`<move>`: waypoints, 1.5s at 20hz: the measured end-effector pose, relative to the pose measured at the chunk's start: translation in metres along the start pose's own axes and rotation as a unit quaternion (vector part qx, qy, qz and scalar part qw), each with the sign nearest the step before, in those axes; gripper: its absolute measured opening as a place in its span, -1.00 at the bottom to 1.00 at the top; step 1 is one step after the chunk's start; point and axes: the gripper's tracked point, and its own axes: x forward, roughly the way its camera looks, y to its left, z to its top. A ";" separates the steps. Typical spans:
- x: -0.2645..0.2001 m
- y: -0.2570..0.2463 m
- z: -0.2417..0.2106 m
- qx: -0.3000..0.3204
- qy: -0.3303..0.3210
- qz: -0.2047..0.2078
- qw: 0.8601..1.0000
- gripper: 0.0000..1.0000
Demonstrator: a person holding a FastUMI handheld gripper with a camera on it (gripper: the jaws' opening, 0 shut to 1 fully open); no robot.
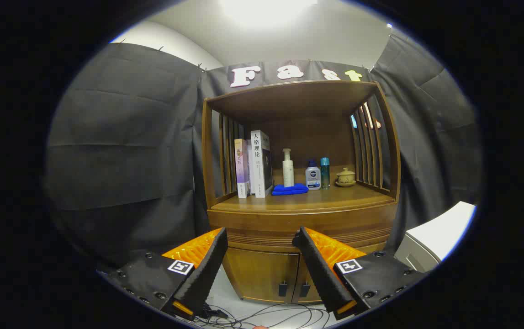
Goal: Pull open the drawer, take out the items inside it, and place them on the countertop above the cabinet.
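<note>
I had the gripper (pixel 259 237) held back from the cabinet (pixel 303 214), its 2 fingers spread wide with nothing between them, and cables (pixel 266 315) lay on the floor just below the fingertips. Through the gap between the fingers I saw the cabinet's 2 lower doors (pixel 262 274) with their small dark pulls side by side. Above those doors ran the drawer (pixel 284 228), a shut wooden band under the countertop (pixel 303 201); I could not make out a handle on it, and a dark knob-like shape at the inner edge of 1 finger may have been it. I judged the step to be the approach: I needed to bring the fingers level with the drawer front, centre them on whatever pull it had, close only once it sat between them, then draw straight back. On the countertop stood 2 books (pixel 255 164), a pump bottle (pixel 288 168) on a blue cloth (pixel 290 189), 2 smaller bottles (pixel 317 174) and a lidded cup (pixel 346 176), so the bare front strip looked the safest spot for the items.
</note>
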 end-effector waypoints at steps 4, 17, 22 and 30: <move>0.000 0.001 0.003 -0.002 -0.003 0.002 1.000 0.95; 0.003 -0.005 0.009 0.008 -0.009 -0.003 1.000 0.95; 0.008 -0.006 0.012 0.007 -0.011 -0.004 1.000 0.95; 0.046 -0.011 0.015 0.006 -0.002 -0.011 1.000 0.95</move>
